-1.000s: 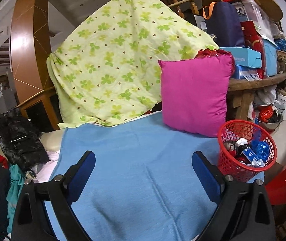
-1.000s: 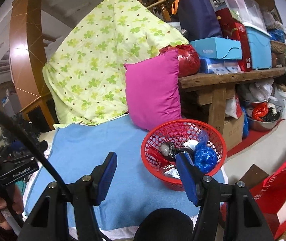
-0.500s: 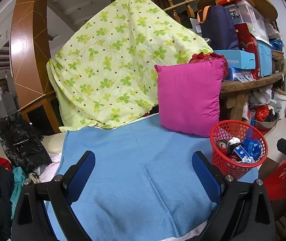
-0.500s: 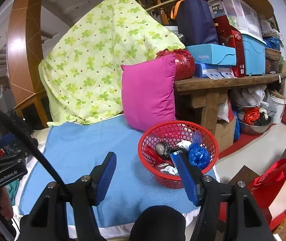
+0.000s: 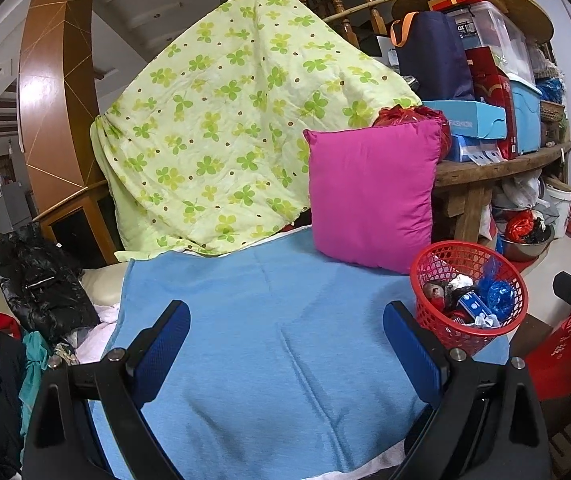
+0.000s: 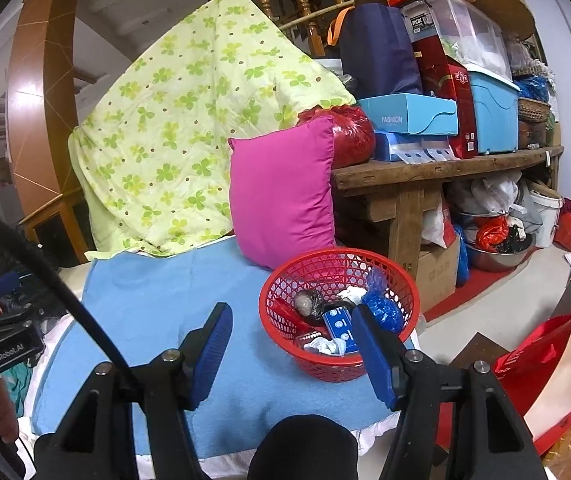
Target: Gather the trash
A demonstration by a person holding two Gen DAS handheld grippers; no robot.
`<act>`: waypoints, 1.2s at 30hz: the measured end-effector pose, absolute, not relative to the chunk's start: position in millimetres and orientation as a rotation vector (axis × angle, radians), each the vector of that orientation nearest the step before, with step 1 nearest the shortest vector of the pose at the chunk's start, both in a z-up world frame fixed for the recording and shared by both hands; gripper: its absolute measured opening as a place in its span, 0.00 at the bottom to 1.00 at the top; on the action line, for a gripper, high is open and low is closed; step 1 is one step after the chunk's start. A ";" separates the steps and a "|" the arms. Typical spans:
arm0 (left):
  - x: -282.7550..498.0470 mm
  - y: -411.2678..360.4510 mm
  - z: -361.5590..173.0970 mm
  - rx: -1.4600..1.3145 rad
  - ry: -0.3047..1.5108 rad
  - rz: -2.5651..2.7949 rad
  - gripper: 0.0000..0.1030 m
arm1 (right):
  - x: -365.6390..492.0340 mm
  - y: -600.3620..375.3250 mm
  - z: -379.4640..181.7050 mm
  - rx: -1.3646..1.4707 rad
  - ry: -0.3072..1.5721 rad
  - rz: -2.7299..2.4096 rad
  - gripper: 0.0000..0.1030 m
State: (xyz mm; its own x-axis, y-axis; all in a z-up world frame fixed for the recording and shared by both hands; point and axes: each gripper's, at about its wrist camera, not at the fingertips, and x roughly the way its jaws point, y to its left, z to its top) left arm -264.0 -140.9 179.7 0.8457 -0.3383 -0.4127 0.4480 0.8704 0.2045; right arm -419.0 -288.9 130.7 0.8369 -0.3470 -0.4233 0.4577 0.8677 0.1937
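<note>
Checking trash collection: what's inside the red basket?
The red basket holds a crumpled blue bag, a blue-and-white packet, a dark wrapped lump and white scraps. Anything beneath them is hidden.

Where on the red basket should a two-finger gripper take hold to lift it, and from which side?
Grip the red basket by its thin upper rim, probably on the near side, coming from above with one finger inside and one outside. It stands upright and open-topped on the blue blanket, too wide to span, and the pink pillow crowds its far side.

basket [image 6: 285, 312]: red plastic mesh; blanket [image 5: 265, 340]: matt blue cloth (soft nap); bench [image 6: 425, 172]: rough wood
</note>
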 end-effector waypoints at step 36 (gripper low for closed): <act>-268.8 -163.1 172.1 0.325 0.402 -0.429 0.94 | -422.1 -305.7 121.7 0.327 0.395 -0.437 0.64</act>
